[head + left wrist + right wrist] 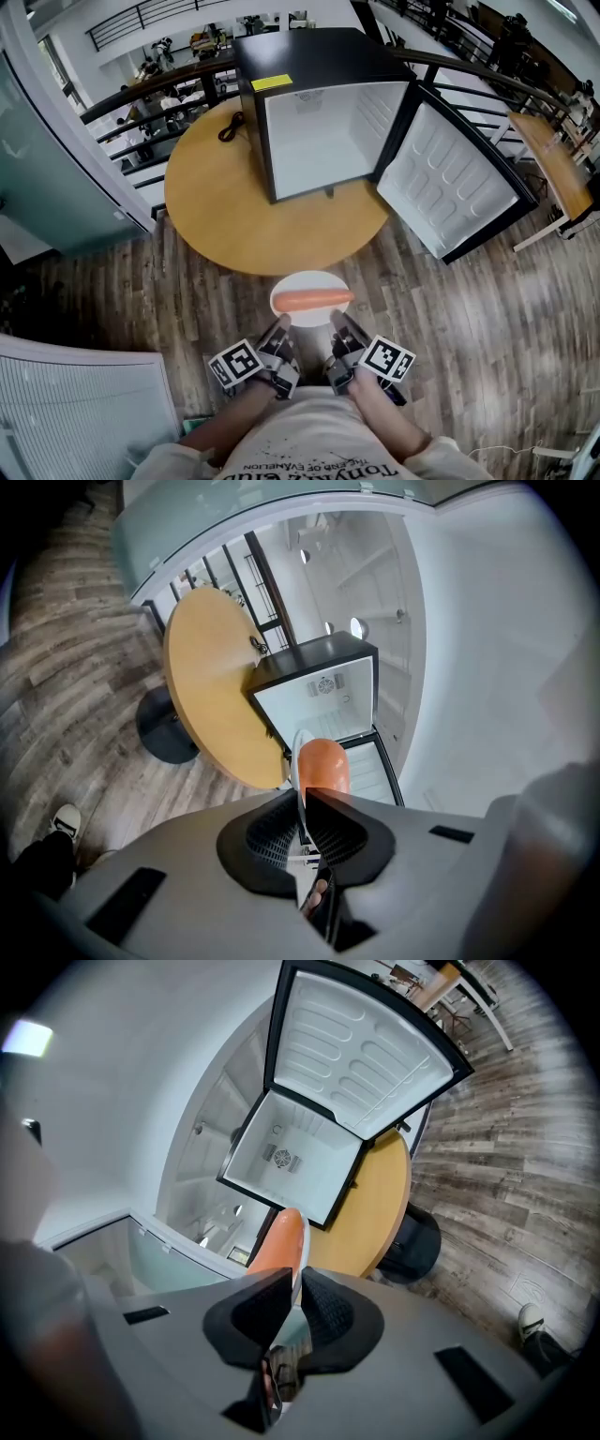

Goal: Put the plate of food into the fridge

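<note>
Plate (309,281) with one sausage (313,299) hangs in the air in front of the person. It is short of the round table (211,206) and well apart from the open fridge (323,141).

Handling, judged: the plate is stiff and light, its glazed rim is likely slippery, and it would break if dropped. The sausage lies loose and could roll (keep it level). The best hold is two points on the rim, as now.

Left gripper (280,330): jaws nearly together, fingers (272,832) pinching the near-left rim edge-on.

Right gripper (339,325): likewise clamped on the near-right rim.

Fridge door (450,183) stands wide open.
</note>
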A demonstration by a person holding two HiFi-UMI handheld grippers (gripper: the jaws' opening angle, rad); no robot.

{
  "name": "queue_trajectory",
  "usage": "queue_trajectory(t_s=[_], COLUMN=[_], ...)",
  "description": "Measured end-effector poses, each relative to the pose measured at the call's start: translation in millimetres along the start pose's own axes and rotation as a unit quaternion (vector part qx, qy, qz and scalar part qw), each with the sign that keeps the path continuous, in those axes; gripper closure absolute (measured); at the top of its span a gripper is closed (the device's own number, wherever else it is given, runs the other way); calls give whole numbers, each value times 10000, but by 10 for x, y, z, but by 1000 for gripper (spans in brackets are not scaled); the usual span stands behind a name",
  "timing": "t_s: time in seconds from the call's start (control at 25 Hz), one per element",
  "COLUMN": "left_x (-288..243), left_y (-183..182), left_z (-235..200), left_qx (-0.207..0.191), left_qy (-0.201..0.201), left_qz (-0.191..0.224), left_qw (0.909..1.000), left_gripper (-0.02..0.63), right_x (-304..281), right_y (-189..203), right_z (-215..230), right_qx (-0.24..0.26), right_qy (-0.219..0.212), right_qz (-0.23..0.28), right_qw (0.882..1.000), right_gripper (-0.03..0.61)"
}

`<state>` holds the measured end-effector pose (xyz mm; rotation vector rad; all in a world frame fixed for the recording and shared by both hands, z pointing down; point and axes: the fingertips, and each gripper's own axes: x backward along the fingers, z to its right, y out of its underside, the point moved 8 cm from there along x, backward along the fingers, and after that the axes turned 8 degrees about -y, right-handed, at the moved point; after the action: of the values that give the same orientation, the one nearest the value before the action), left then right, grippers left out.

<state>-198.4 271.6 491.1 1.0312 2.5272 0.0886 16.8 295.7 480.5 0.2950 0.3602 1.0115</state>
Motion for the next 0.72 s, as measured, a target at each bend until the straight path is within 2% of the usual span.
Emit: queue_trajectory(t_s=[0.28, 0.52, 0.72], left_x=[16, -104, -316], left_y=[-158, -320, -356], left_z=[-78, -108, -88], left_qx=[-7, -163, 81], left_qy=[114, 84, 121], left_qz=[-190, -256, -238], left_qw=[9998, 9995, 9996], left_gripper=[575, 575, 575], right_x=[-92, -239, -382], right_y=[119, 73, -97], right_z=[-52, -19, 73], right_qx=[-40, -77, -67], right_qy=[121, 152, 139], right_qz=[216, 273, 253], right_qw=[9997, 9995, 9996], right_gripper=[532, 532, 532])
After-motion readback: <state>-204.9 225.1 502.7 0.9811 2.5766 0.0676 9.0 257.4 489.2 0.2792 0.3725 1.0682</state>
